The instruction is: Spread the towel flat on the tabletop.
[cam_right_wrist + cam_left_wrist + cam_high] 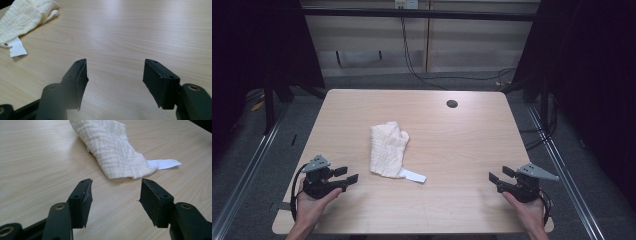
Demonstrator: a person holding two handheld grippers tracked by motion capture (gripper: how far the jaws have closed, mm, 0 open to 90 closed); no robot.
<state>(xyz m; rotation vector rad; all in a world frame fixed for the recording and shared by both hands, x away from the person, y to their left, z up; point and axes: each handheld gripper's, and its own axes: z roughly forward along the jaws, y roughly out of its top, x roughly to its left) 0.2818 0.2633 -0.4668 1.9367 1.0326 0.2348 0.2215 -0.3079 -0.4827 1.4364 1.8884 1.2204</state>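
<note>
A crumpled cream cloth (388,148) lies near the middle of the wooden table (462,140), with a white label (414,175) sticking out at its near right corner. My left gripper (348,174) rests at the front left, open, its jaws pointing right toward the cloth. In the left gripper view the cloth (115,147) and label (165,163) lie just beyond the empty jaws. My right gripper (498,175) sits at the front right, open and empty, pointing left. The right gripper view has the cloth (22,17) and label (17,47) far off at upper left.
A dark round hole (452,104) is set in the tabletop near its far right. Cables run over the floor beyond the table. Dark curtains and metal rails flank both sides.
</note>
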